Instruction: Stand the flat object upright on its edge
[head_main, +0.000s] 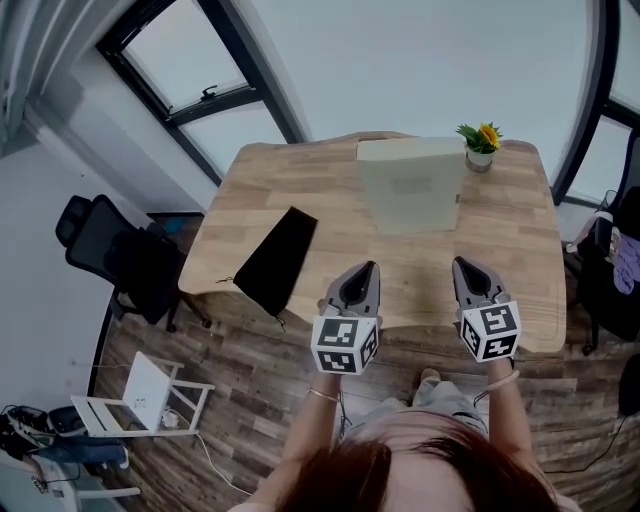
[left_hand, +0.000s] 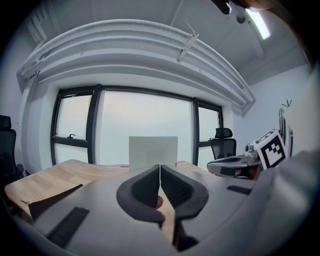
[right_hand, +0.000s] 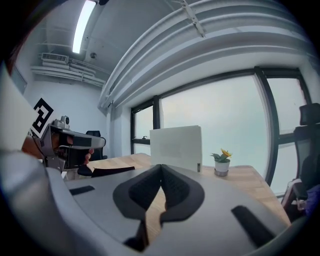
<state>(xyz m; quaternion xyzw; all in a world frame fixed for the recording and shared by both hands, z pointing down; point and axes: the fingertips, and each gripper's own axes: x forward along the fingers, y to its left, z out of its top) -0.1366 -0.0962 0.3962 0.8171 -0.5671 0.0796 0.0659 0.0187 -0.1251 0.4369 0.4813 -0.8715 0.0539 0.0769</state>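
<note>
A pale flat board (head_main: 412, 188) stands upright on its edge at the far middle of the wooden table (head_main: 250, 200). In the left gripper view the board (left_hand: 153, 150) rises straight ahead, and in the right gripper view the board (right_hand: 176, 140) stands left of the plant. My left gripper (head_main: 369, 268) hovers over the table's near edge, shut with nothing in it. The right gripper (head_main: 459, 264) hangs beside it, also shut and empty. Both are well short of the board. The closed pads (left_hand: 150, 186) meet at the tip.
A black flat pouch (head_main: 277, 260) lies on the table's left part. A small potted yellow flower (head_main: 480, 146) stands at the far right, next to the board. Office chairs (head_main: 115, 255) stand left and right of the table. A white stool (head_main: 140, 398) is on the floor.
</note>
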